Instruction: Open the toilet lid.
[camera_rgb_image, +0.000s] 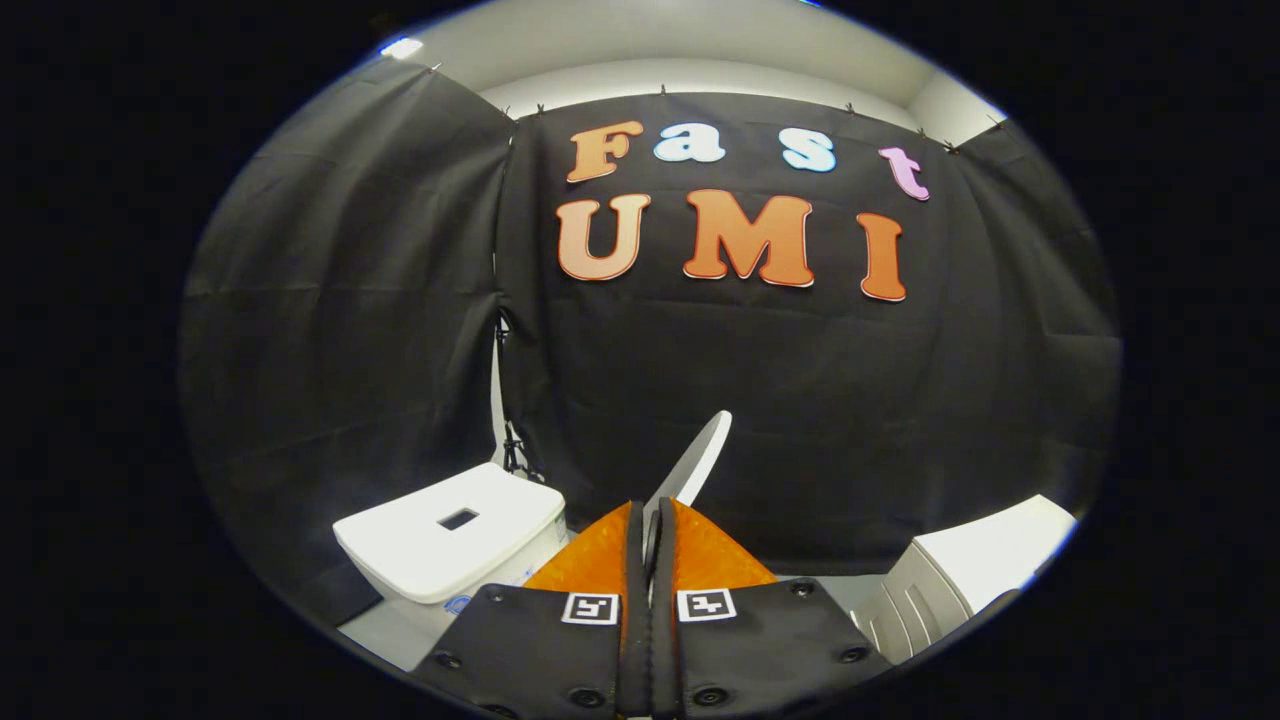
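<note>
The gripper (650, 525) has its fingers (600, 555) drawn together, clamped on the thin edge of the toilet lid (695, 460). The white lid rises edge-on from between the fingertips, tilting up and to the right against the black cloth wall (820, 400). Left of the fingers stands the white toilet tank (440, 545), a rectangular button (458, 519) set in its top. To the right sits a white ribbed unit (960, 575).
</note>
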